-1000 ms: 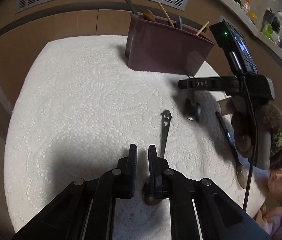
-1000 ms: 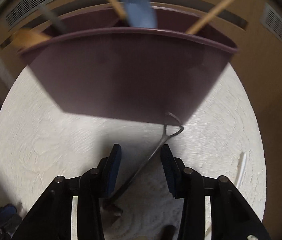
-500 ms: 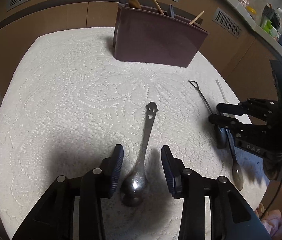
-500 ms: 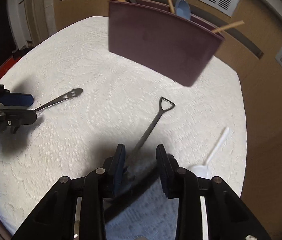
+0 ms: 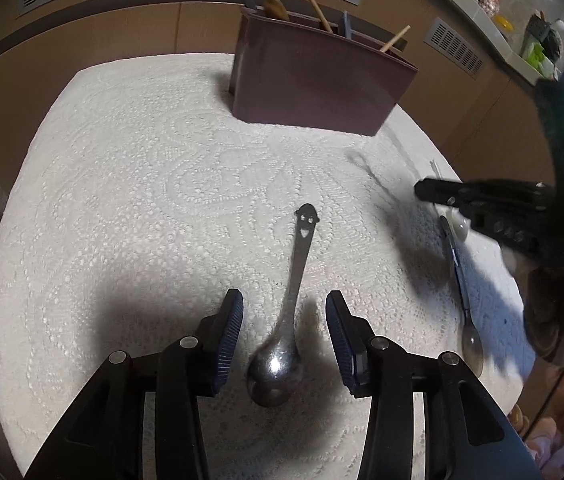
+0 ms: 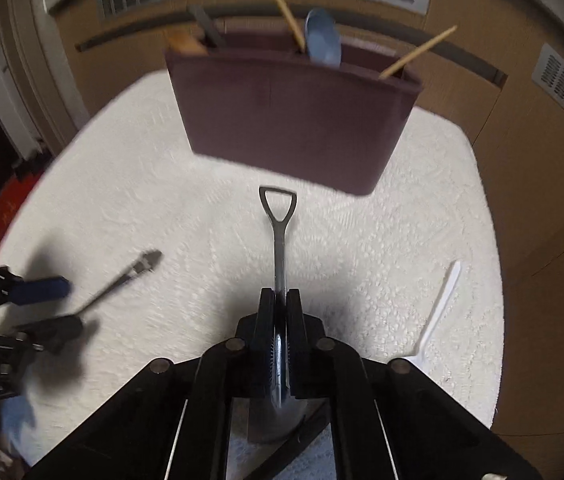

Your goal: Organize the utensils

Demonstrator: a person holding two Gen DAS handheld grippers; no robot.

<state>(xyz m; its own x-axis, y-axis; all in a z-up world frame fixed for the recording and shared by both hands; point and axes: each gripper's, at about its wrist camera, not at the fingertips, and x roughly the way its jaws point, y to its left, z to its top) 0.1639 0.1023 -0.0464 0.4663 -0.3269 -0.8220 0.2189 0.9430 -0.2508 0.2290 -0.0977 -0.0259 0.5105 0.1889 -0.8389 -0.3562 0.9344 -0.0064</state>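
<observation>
My left gripper point(image 5: 284, 312) is open, its jaws on either side of a steel spoon with a smiley-face handle point(image 5: 298, 264) that lies on the white lace cloth point(image 5: 141, 200). My right gripper point(image 6: 279, 308) is shut on the shovel-handled spoon point(image 6: 279, 236), lifted off the cloth and pointing at the maroon utensil holder point(image 6: 294, 116). The holder point(image 5: 314, 80) stands at the back of the table with several utensils in it. The right gripper also shows in the left wrist view point(image 5: 442, 196), blurred.
A dark-handled spoon point(image 5: 462, 288) lies at the right of the cloth. A white plastic spoon point(image 6: 438, 312) lies to the right of my right gripper. The left gripper point(image 6: 41, 308) shows at the left. Wooden cabinets with vents surround the table.
My right gripper has shut on the shovel-handled spoon and lifted it toward the holder. My left gripper stays open around the smiley spoon, slightly lower.
</observation>
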